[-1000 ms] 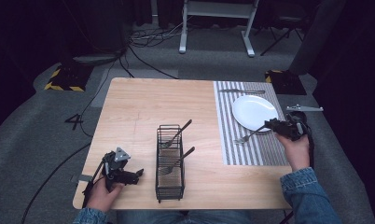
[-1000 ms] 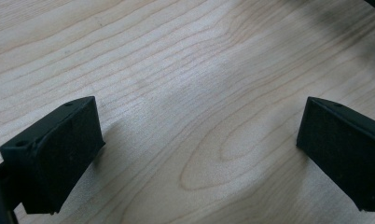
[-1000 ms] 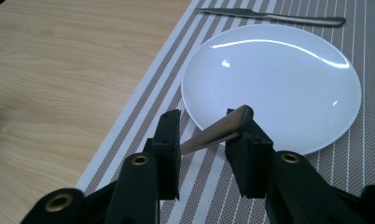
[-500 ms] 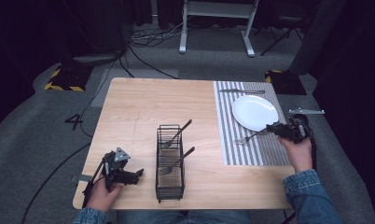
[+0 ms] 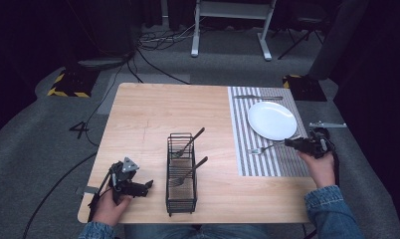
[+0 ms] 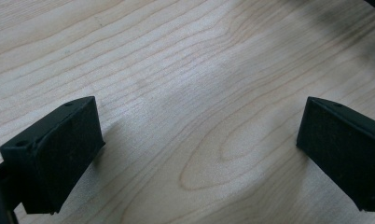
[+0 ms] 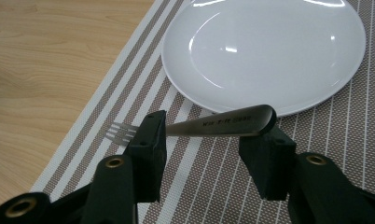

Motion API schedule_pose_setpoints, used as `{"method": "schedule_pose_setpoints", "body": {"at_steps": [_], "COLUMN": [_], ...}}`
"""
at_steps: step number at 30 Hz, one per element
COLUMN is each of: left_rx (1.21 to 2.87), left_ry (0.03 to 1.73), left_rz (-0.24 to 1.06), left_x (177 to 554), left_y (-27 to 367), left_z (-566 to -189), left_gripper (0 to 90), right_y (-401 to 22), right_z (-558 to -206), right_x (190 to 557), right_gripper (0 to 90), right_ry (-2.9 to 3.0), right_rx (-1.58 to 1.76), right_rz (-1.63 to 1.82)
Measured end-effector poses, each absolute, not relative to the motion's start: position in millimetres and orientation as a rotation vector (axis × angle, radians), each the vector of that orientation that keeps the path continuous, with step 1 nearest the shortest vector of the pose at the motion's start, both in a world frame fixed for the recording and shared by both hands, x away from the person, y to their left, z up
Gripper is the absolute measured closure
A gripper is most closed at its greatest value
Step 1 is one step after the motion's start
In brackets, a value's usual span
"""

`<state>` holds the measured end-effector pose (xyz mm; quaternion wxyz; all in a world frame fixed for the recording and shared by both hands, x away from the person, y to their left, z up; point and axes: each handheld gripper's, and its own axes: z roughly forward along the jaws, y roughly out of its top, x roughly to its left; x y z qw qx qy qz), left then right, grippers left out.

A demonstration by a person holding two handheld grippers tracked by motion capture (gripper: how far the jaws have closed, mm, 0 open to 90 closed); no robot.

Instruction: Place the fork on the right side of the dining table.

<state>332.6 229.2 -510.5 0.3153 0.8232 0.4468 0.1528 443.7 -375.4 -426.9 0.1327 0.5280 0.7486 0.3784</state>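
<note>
Fork (image 7: 209,125): silver, engraved handle, lying across the right claw (image 7: 202,154) near the desk's right edge; jaws opening, grip released. Left claw (image 6: 195,154) wide open, empty.

- We see blue denim sleeves on both forearms, the cuff of the right sleeve (image 5: 330,199) plainly stitched, the left sleeve (image 5: 92,230) at the table edge.
- The left gripper (image 5: 147,185) is black, with a grey three-cornered plate on top and a thin dark cable trailing from it.
- Its jaws are blocky black pads with small screw holes near the corners.
- The right gripper (image 7: 203,154) has matte black square pads on arms with brass-coloured rivets; a black cable hangs from it.
</note>
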Motion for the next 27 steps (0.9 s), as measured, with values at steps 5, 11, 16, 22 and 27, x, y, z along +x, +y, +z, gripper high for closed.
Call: {"method": "schedule_pose_setpoints", "body": {"at_steps": [5, 11, 16, 22, 27], "left_rx": [2.168, 2.168, 2.167, 2.168, 2.167], "left_ry": [1.177, 1.177, 1.177, 1.177, 1.176], "left_rz": [0.402, 0.403, 0.402, 0.402, 0.403], "left_x": [332.6, 332.7, 332.6, 332.6, 332.7], "left_y": [229.1, 229.2, 229.1, 229.1, 229.1], "left_z": [-510.5, -510.5, -510.6, -510.5, -510.6], "left_gripper": [0.2, 0.2, 0.2, 0.3, 0.3], "right_y": [-379.1, -388.0, -392.4, -397.8, -400.2], "right_z": [-433.6, -441.8, -447.8, -454.8, -457.5], "right_x": [444.9, 446.3, 447.5, 449.7, 449.4], "right_gripper": [51.4, 50.8, 49.6, 48.8, 49.1], "right_ry": [2.175, 2.165, 2.168, 2.171, 2.166], "right_rx": [1.557, 1.606, 1.643, 1.697, 1.712], "right_rz": [1.092, 1.107, 1.085, 1.052, 1.038]}}
